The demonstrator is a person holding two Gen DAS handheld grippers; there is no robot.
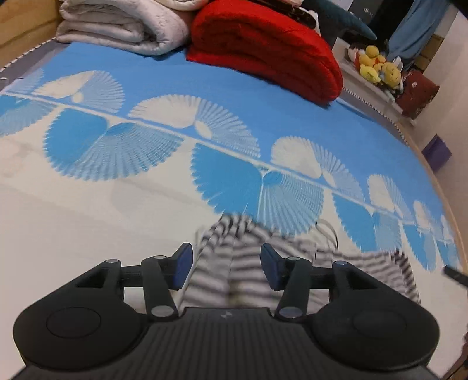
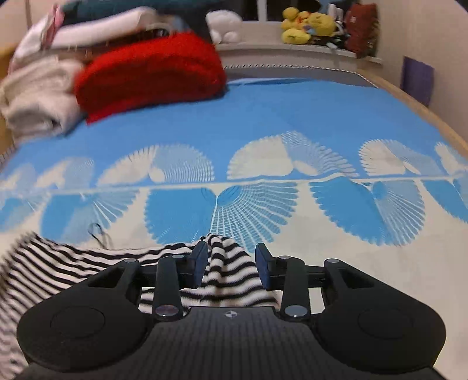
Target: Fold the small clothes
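A small black-and-white striped garment (image 1: 234,263) lies on the blue-and-white patterned bed cover (image 1: 87,204). In the left wrist view my left gripper (image 1: 226,267) is open, its jaws wide apart with the blurred striped cloth between and below them. In the right wrist view my right gripper (image 2: 231,267) is open, with a raised fold of the striped garment (image 2: 228,263) standing between the jaws; the rest of the cloth spreads out to the left (image 2: 44,263). The cloth touches the left pad; no pinch shows.
A folded red blanket (image 1: 263,46) and a folded beige blanket (image 1: 117,26) lie at the far end of the bed. Yellow plush toys (image 1: 377,65) sit on a ledge beyond. The bed's wooden edge (image 2: 424,111) runs along the right. A purple box (image 2: 416,77) stands by the wall.
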